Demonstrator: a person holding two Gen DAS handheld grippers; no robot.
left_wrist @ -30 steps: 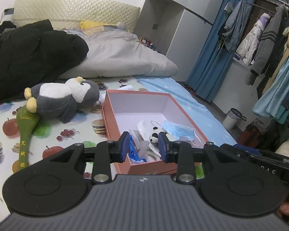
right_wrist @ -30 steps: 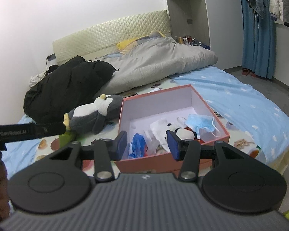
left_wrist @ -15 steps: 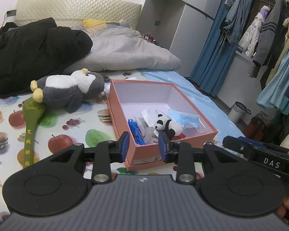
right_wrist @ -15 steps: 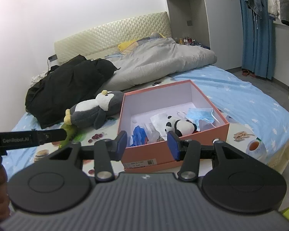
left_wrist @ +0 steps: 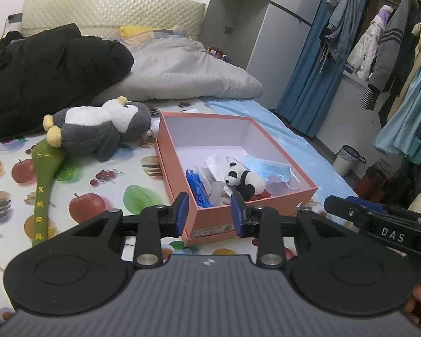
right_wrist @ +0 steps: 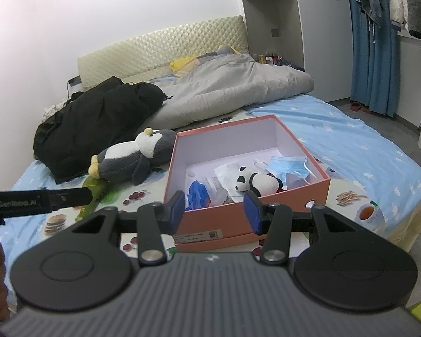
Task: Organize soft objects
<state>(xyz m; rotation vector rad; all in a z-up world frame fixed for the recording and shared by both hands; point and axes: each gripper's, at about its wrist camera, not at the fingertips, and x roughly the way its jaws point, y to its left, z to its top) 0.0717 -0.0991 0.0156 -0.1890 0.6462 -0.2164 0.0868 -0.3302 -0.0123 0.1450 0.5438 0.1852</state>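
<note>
An open pink box sits on the bed. Inside lie a small panda plush, a blue face mask, a blue packet and white wrappers. A grey and white penguin plush lies left of the box, beside a green padded stick. My left gripper is open and empty, in front of the box's near edge. My right gripper is open and empty, also short of the box.
A black coat and a grey duvet lie at the back of the bed. Clothes hang on a rack at the right. A bin stands on the floor.
Both grippers have pulled back and up from the box, so its front wall and label now show. Both stay open and empty.
</note>
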